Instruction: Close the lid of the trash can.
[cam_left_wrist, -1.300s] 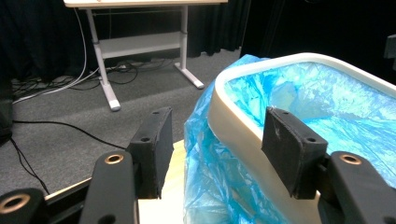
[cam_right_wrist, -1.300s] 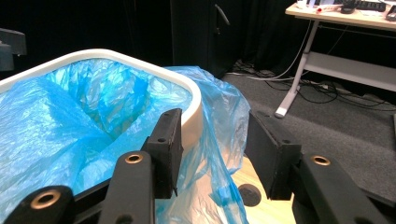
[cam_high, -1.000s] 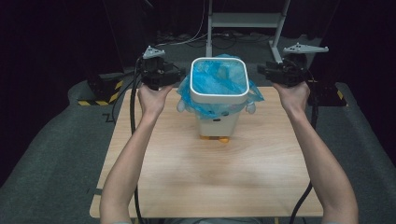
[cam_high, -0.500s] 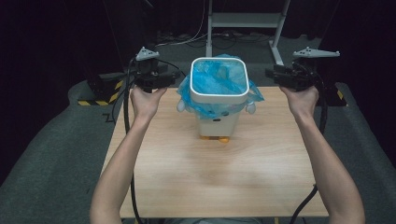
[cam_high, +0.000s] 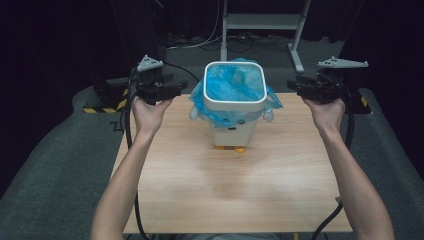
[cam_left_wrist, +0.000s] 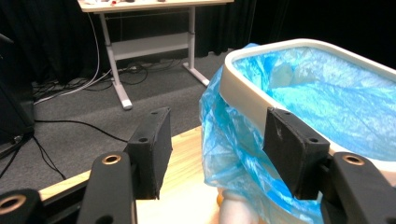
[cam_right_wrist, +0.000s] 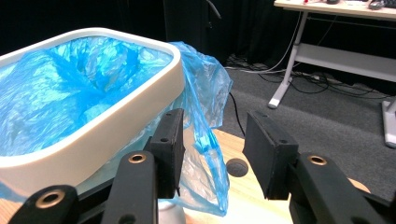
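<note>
A white square bin lined with a blue plastic bag stands at the far middle of the wooden table. The bag's edge spills over the rim on all sides. My left gripper hovers just left of the bin, level with its rim, jaws open. In the left gripper view the left gripper frames the bag's overhang without touching it. My right gripper hangs to the right of the bin, also open. The right gripper looks past the rim at the hanging bag.
A white desk frame stands on the grey carpet behind the table, with cables around its feet. A black box with yellow-striped tape sits at the far left. A round cable hole marks the tabletop near the bin.
Both hands have drawn outward, away from the bin's sides. The bin and bag have stayed put.
</note>
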